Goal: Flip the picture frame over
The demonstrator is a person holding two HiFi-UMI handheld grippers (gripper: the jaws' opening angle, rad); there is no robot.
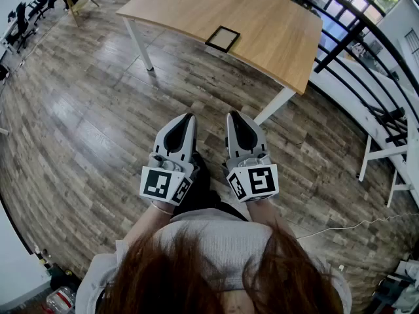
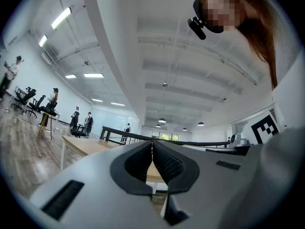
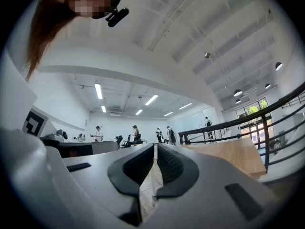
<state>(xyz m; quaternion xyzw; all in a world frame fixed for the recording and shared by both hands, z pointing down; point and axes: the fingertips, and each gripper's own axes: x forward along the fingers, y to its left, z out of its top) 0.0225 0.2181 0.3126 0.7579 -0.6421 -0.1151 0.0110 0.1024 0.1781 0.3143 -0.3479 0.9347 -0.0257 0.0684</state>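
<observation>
While the black picture frame (image 1: 222,38) lies flat near the edge of the surface (image 1: 281,18) at upper centre, our left gripper (image 1: 188,118) and right gripper (image 1: 233,115) are pressed together, empty, well apart from it. It looks light, rigid, perhaps glazed; we'd pinch one border.

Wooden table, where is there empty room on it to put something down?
Nearly all of the light wooden table is bare. The widest free patch runs from the black rectangular picture frame to the left corner. Another lies between the frame and the edge by the black railing. Nowhere is crowded; only the frame sits there, near the front edge.
</observation>
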